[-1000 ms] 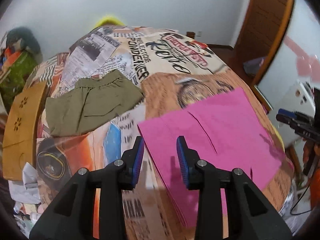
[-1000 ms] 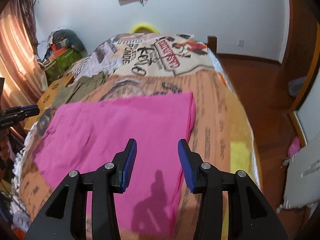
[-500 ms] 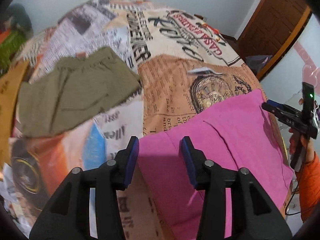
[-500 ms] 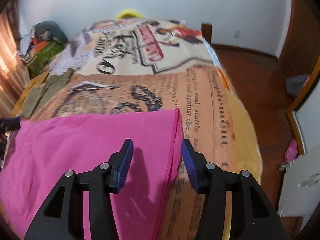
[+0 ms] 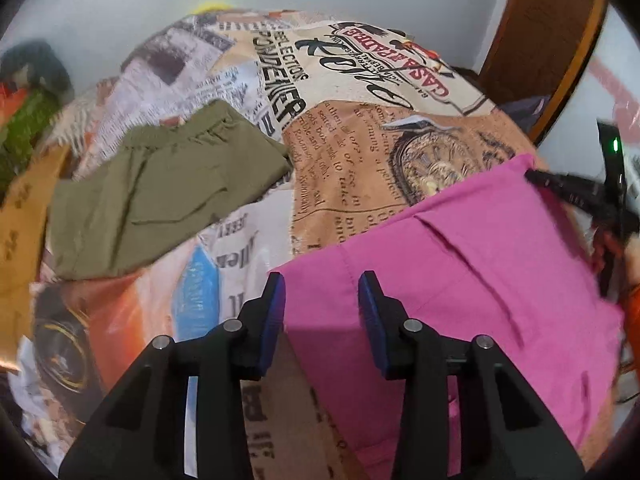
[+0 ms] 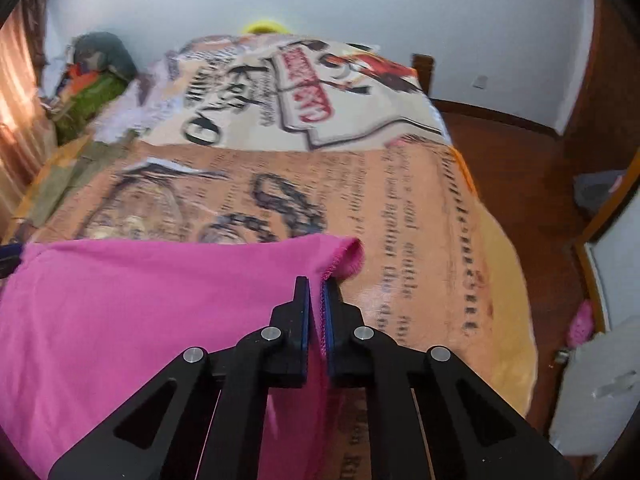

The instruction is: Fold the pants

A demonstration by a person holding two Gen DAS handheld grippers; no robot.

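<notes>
Since a second ago the right gripper (image 6: 316, 300) has pinched shut on a far corner of the pink pants (image 5: 460, 264) on the bedspread (image 5: 360, 152), while the left gripper (image 5: 322, 312), jaws apart, straddles the opposite corner, likely to lift both together.

**Two Little Cameras, One Bed**

Left wrist view: sitting right behind the left gripper (image 5: 322, 312), looking forward and down, very near the left corner of the pink pants (image 5: 460, 280).

Right wrist view: sitting right behind the right gripper (image 6: 317, 308), looking forward and down, very near the right corner.

Shared by both: the same pink pants, the printed bedspread (image 6: 360, 184), green pants (image 5: 160, 192) farther left, white wall (image 6: 360, 0) behind.
</notes>
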